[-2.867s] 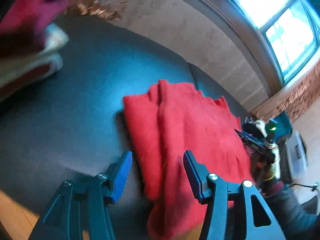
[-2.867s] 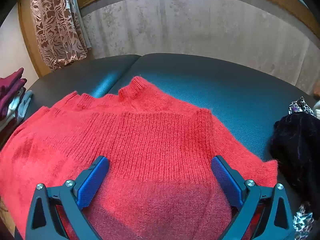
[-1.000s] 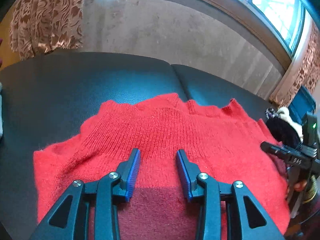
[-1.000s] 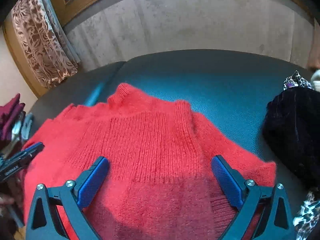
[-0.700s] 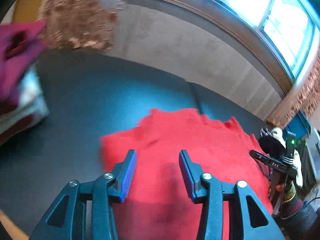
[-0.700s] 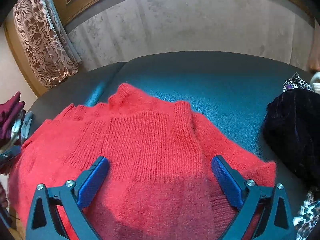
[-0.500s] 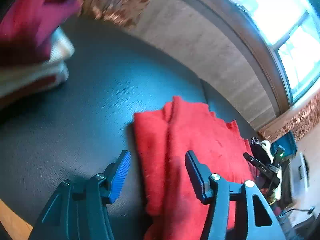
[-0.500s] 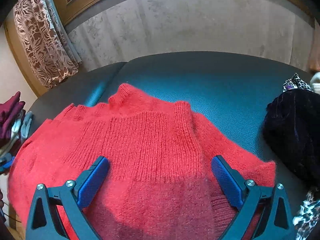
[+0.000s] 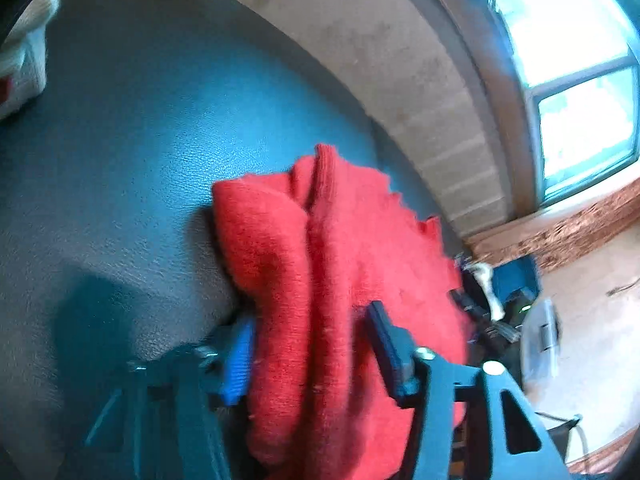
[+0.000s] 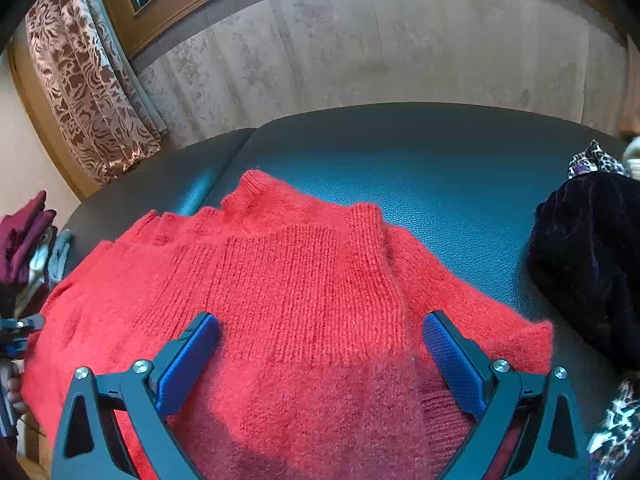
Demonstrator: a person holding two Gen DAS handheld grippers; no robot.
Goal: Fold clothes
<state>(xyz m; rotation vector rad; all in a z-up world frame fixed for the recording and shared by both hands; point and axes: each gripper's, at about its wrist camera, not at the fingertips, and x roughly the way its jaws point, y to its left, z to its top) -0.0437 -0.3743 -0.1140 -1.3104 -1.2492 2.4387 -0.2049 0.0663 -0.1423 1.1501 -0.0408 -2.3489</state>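
A red knitted sweater (image 10: 300, 280) lies spread on a dark teal leather couch (image 10: 420, 160). In the left wrist view the sweater (image 9: 320, 260) shows a thick folded left edge. My left gripper (image 9: 312, 352) straddles that edge near the couch front. Its jaws are closing with the fold between them, and the blurred picture shows no firm pinch. A sliver of the left gripper (image 10: 16, 336) shows at the far left of the right wrist view. My right gripper (image 10: 320, 356) hangs wide open just above the sweater's near part, holding nothing.
A black velvety garment (image 10: 592, 260) and a leopard-print piece (image 10: 596, 160) lie at the couch's right end. A stack of folded clothes (image 10: 28, 240) sits at the left end. Behind the couch are a beige wall (image 10: 360, 52), a patterned curtain (image 10: 92, 92) and a window (image 9: 560, 60).
My left gripper has swung from over the sweater's middle to its left edge and rolled, its jaws spreading around the fold. The right gripper has stayed put, open.
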